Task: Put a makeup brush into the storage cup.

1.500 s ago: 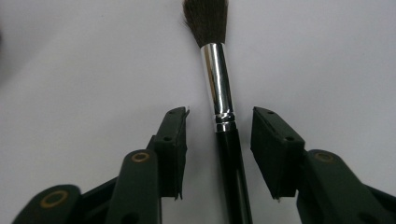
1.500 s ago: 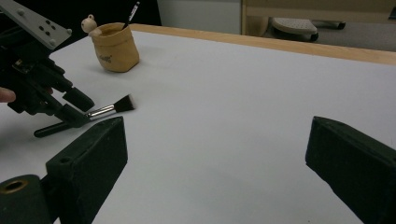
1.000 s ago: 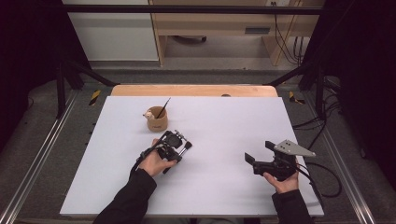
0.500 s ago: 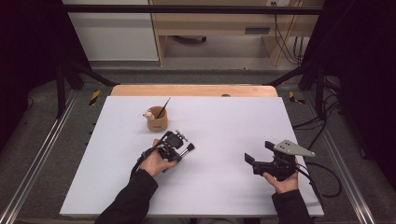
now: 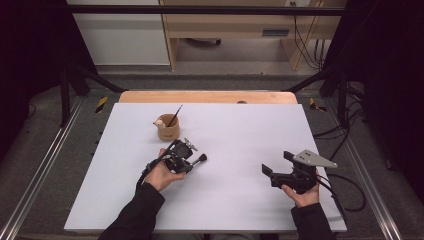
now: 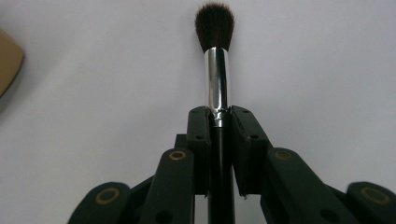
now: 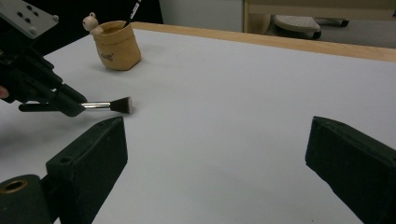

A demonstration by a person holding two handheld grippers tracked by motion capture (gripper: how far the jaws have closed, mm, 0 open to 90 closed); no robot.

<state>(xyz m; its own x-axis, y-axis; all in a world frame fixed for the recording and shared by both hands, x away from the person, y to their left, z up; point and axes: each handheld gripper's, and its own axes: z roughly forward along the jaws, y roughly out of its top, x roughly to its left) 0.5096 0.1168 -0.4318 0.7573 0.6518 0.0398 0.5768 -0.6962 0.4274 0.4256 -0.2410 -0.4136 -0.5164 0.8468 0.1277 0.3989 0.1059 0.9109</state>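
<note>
My left gripper [image 6: 219, 112] is shut on a black-handled brush [image 6: 216, 70] with a silver ferrule and dark bristles, after its jaws have just been closing on the handle. In the high view this gripper [image 5: 192, 161] lies low over the white table, just in front of a tan cup [image 5: 168, 128], and the brush head [image 5: 202, 158] points right. The cup [image 7: 116, 44] carries a small bear figure and holds a thin brush [image 5: 175, 115]. My right gripper [image 5: 267, 170] stands open at the table's right with nothing between its jaws; its own view [image 7: 217, 135] faces the held brush [image 7: 119, 105].
The white table top [image 5: 240, 130] stretches between the two hands. A wooden strip [image 5: 207, 96] runs along its far edge. Metal rails and cables flank the table; a wooden desk stands beyond.
The left hand has shifted slightly, with the brush sticking out to the right of its gripper. The right gripper has stayed where it was.
</note>
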